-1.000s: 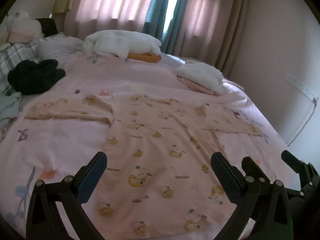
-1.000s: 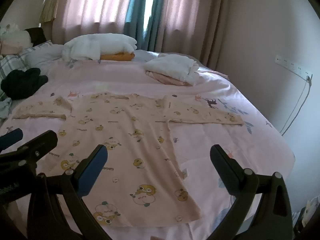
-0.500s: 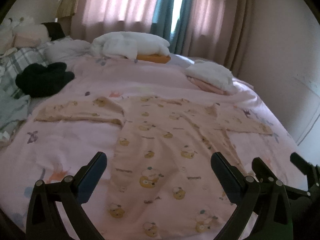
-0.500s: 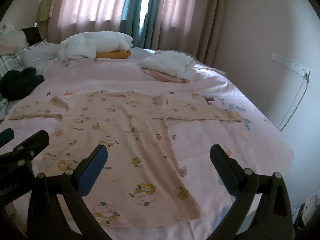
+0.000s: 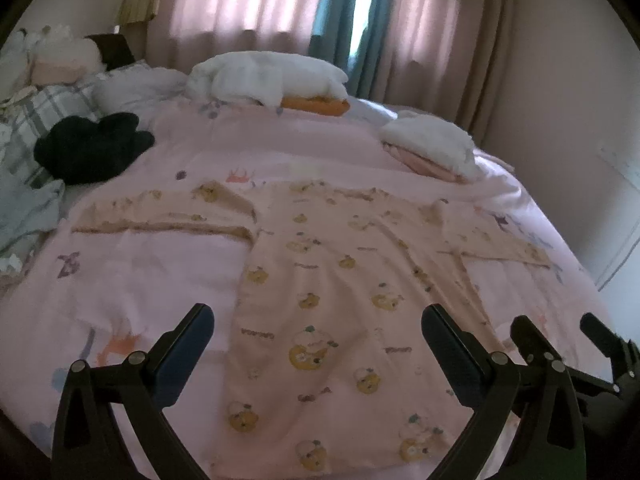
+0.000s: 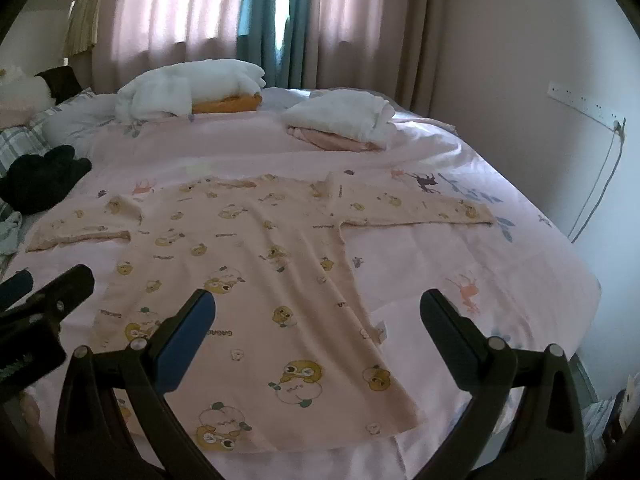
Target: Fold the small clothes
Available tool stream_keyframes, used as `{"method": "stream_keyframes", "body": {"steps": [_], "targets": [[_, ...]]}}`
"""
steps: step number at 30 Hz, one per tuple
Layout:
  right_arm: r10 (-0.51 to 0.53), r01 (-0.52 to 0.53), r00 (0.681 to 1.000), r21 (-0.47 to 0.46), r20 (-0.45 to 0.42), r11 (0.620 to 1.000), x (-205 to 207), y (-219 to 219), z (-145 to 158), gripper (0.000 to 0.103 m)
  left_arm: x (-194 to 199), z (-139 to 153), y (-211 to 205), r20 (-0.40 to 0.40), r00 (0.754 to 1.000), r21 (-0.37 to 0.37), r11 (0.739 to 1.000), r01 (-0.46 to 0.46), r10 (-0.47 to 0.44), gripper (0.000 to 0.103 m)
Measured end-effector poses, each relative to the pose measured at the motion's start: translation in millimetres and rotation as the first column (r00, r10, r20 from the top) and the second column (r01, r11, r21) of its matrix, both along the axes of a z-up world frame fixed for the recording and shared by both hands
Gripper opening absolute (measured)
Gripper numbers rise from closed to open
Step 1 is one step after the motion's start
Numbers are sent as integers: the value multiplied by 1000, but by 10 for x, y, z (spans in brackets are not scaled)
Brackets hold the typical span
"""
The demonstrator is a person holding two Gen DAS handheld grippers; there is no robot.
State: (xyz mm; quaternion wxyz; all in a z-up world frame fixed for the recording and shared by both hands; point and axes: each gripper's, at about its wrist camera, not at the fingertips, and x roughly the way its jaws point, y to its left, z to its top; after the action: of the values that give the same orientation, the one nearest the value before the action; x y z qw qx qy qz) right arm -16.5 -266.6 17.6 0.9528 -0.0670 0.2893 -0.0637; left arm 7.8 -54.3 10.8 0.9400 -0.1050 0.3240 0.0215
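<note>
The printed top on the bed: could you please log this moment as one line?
phase: pre-grasp | printed top: flat on bed, sleeves out, unfolded | left gripper: open, empty | right gripper: open, empty

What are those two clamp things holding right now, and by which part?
Nothing is held. The left gripper and the right gripper both stand wide open above the printed baby shirt, which lies spread flat on the bed, untouched.

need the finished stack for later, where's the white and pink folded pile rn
In the right wrist view the folded pile sits far right on the bed, beyond the spread printed shirt.
</note>
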Motion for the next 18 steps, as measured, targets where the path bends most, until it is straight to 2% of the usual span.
{"method": "stream_keyframes", "body": {"steps": [6,11,14,16,18], "targets": [[6,-6,1000,-5,-20,1000,36,-5,-18,103,7,-23,32,-14,1000,-43,999,16,-16,103],[-4,3,999,-20,-34,1000,82,-20,-29,102,22,-72,8,-19,999,-11,1000,26,-26,103],[-1,0,1000,-21,-28,1000,103,-28,-13,102,32,-125,58,0,998,-54,997,55,-55,103],[4,-4,1000,-1,-23,1000,118,-70,-5,102,103,-210,145,2,998,-114,991,65,-65,103],[0,1,1000,22,-28,1000,158,-150,-4,102,236,-363,242,-25,993,-220,970,107,-116,102]]}}
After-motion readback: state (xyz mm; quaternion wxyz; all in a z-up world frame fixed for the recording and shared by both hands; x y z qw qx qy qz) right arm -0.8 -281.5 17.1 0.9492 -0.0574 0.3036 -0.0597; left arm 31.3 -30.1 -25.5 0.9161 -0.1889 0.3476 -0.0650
